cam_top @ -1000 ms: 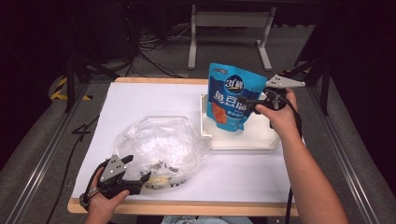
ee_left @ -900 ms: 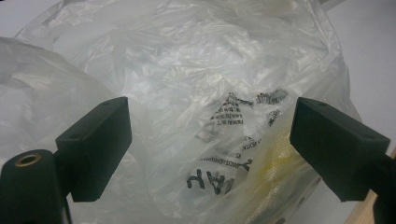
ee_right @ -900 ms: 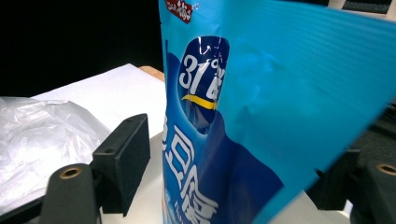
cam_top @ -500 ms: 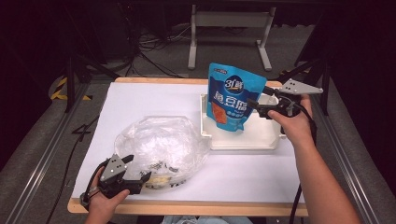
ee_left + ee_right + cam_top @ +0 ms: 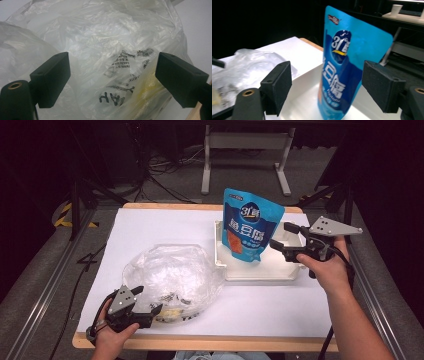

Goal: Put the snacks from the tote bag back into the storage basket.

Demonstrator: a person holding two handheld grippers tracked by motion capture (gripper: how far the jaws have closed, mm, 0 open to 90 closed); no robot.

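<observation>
The white, wood-edged tabletop [image 5: 165, 227] carries a crumpled clear plastic bag [image 5: 172, 275] toward its near left and a shallow white rectangular tray [image 5: 260, 272] toward its right.

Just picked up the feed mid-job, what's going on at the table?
A person works with two handheld grippers. The right gripper is open beside a blue stand-up snack pouch, which stands upright in a white tray, not gripped. The left gripper is open at the near edge of a crumpled clear plastic bag lying on the white table.
</observation>
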